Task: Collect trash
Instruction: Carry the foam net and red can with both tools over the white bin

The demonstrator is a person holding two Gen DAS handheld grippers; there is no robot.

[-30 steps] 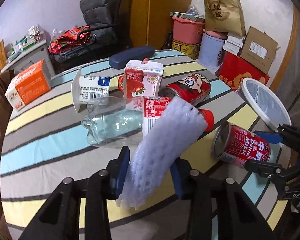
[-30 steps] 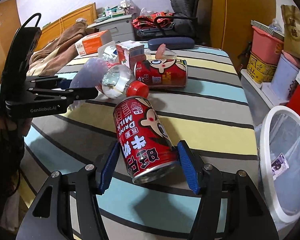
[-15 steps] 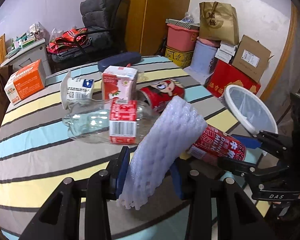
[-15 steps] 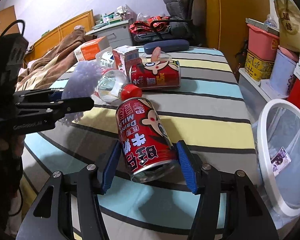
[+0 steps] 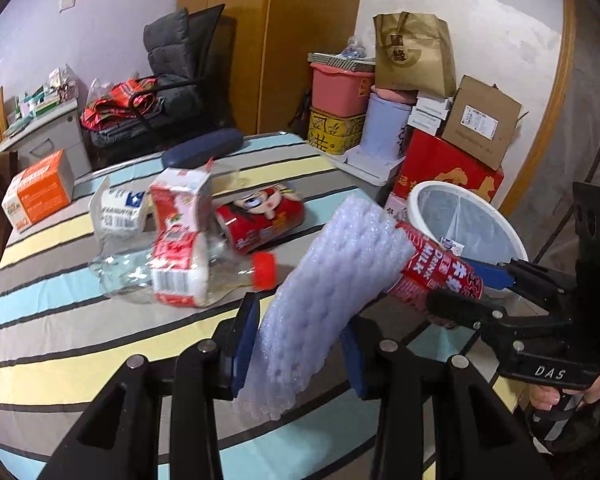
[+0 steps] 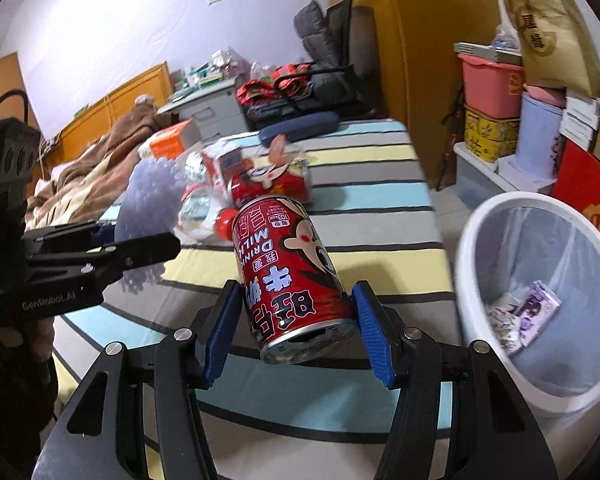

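My left gripper (image 5: 300,344) is shut on a white foam fruit net (image 5: 324,296) and holds it above the striped table (image 5: 60,344). My right gripper (image 6: 296,332) is shut on a red milk drink can (image 6: 292,276), lifted off the table; the can also shows in the left wrist view (image 5: 436,272). A white trash bin (image 6: 540,300) with a liner and some wrappers inside stands off the table's right edge, also in the left wrist view (image 5: 464,220). A clear plastic bottle (image 5: 180,272), a strawberry milk carton (image 5: 180,200), a second red can (image 5: 260,220) and a white carton (image 5: 120,208) lie on the table.
An orange box (image 5: 36,196) and a dark blue case (image 5: 204,148) sit at the table's far side. Stacked boxes, tubs and a paper bag (image 5: 412,56) stand behind the bin. A chair with clothes (image 5: 160,92) is beyond the table.
Both grippers have lifted and moved right toward the bin, each keeping its hold. The can left the table and the bin looms larger in the right wrist view.
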